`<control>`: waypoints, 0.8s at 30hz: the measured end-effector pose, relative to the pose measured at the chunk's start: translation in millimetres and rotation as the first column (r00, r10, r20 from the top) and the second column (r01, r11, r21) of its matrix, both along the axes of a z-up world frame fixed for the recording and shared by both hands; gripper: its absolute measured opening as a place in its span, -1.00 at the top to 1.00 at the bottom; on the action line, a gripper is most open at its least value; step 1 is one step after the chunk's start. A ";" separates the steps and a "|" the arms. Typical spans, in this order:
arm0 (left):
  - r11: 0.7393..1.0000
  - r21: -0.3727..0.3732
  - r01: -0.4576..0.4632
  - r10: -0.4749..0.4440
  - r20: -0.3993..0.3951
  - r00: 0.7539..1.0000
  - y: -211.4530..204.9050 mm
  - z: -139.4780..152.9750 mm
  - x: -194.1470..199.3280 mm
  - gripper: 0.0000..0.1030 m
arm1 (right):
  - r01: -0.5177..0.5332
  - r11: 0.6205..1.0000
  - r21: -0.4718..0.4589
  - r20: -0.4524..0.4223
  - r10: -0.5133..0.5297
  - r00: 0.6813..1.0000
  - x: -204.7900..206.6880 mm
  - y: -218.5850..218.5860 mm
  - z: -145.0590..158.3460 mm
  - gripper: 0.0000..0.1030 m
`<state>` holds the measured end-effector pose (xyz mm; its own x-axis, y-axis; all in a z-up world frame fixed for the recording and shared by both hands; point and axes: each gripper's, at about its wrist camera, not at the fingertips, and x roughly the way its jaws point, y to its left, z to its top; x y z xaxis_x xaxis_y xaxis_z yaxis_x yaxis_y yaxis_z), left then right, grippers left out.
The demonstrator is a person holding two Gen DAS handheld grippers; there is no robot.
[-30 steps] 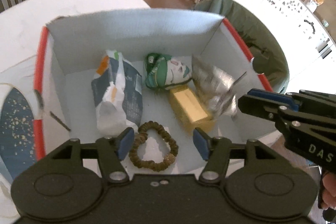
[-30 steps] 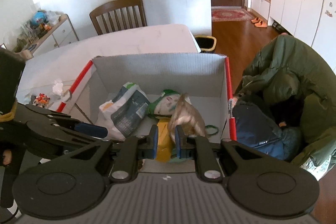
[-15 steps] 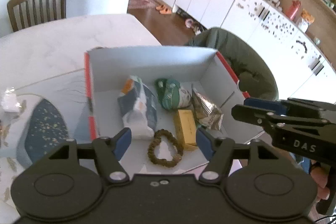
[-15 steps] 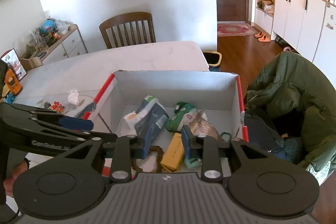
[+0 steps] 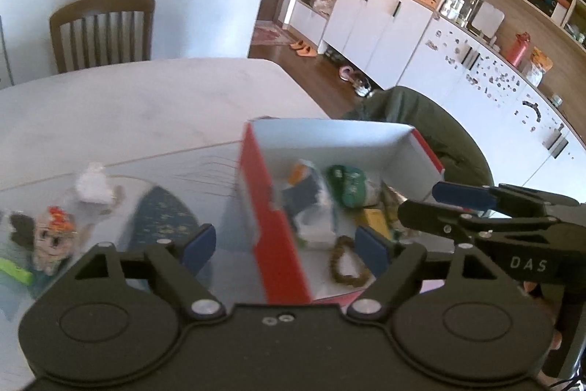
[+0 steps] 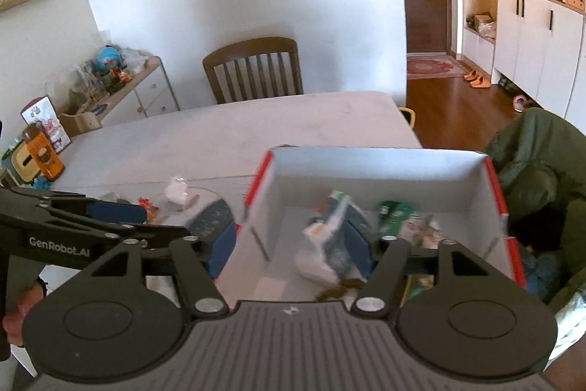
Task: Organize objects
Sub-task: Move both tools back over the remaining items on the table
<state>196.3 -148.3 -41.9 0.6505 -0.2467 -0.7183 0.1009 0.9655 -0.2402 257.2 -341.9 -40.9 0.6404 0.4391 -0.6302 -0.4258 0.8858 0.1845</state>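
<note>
A cardboard box (image 5: 256, 193), red outside and white inside, stands on the table. Inside lie a white and blue snack bag (image 5: 311, 200), a green packet (image 5: 348, 185), a yellow block (image 5: 373, 220) and a brown bead bracelet (image 5: 346, 262). My left gripper (image 5: 285, 246) is open and empty, raised over the box's near left wall. My right gripper (image 6: 291, 246) is open and empty too, above the box's (image 6: 377, 174) near side, over the bag (image 6: 329, 233). A silvery packet (image 6: 425, 231) rests beside the green packet (image 6: 393, 217). The frames are motion-blurred.
Left of the box lie a dark blue mat (image 5: 161, 218), a white crumpled tissue (image 5: 93, 184) and a small toy figure (image 5: 51, 233). A wooden chair (image 6: 256, 68) stands behind the table. A green jacket (image 6: 538, 163) is at the right. An orange bottle (image 6: 40, 156) stands far left.
Both grippers rose and drew back from the box. The right gripper opened and let go of the silvery packet, which now lies in the box. The left view swung left.
</note>
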 end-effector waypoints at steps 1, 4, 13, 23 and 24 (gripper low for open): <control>1.000 0.002 -0.006 0.006 0.005 1.000 7.8 1.7 -2.2 -0.64 | -0.001 1.000 0.005 0.003 0.001 1.000 -1.2 6.9 0.8 -0.35; 1.000 0.011 -0.027 0.027 0.018 0.999 29.9 4.3 -7.1 -0.77 | -0.007 1.000 0.017 0.008 0.007 1.000 -3.4 26.9 2.7 -0.53; 0.996 0.028 -0.088 0.086 0.060 0.994 95.3 8.1 -18.5 -0.99 | -0.026 1.000 0.016 0.058 0.025 0.998 -11.7 90.2 4.7 -0.75; 0.986 -0.009 -0.165 0.165 0.072 0.984 170.2 -12.4 -23.2 -0.99 | -0.036 0.999 -0.020 0.034 0.036 0.999 -3.8 143.2 -9.3 -0.80; 0.984 -0.005 -0.176 0.175 0.081 0.981 175.9 -15.5 -25.0 -0.99 | -0.038 0.999 -0.024 0.032 0.039 0.999 -2.2 149.1 -11.1 -0.80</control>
<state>171.3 27.6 -57.4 0.7397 -0.1220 -0.6618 -0.0510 0.9704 -0.2359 255.1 -192.8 -52.0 0.6434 0.4491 -0.6199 -0.4650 0.8726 0.1496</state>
